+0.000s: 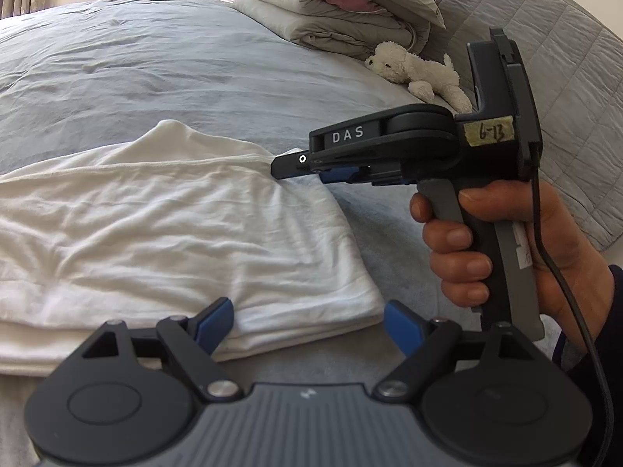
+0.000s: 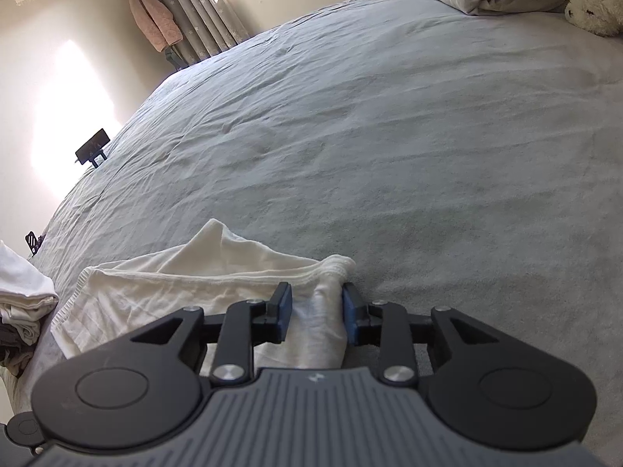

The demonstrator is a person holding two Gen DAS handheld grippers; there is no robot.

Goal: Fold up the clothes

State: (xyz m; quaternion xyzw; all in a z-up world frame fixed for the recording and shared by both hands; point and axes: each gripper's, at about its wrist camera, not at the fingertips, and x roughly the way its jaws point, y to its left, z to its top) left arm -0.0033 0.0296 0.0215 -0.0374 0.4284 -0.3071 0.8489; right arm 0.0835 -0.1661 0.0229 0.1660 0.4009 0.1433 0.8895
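A white garment [image 1: 175, 233] lies partly folded on the grey-blue bed [image 1: 155, 70]. My left gripper [image 1: 309, 325] is open, its blue pads astride the garment's near right corner. My right gripper [image 1: 288, 165], seen from the side in the left wrist view, sits at the garment's far right corner. In the right wrist view the right gripper [image 2: 316, 313] has its blue pads a small gap apart with a bunched fold of the white garment [image 2: 218, 288] between them; whether they press it is unclear.
Folded grey quilts [image 1: 331, 11] and a white plush toy [image 1: 416, 70] lie at the head of the bed. A stack of folded clothes [image 2: 23, 303] sits at the left bed edge. Curtains [image 2: 202, 11] and a hanging pink jacket [image 2: 153, 19] are by the wall.
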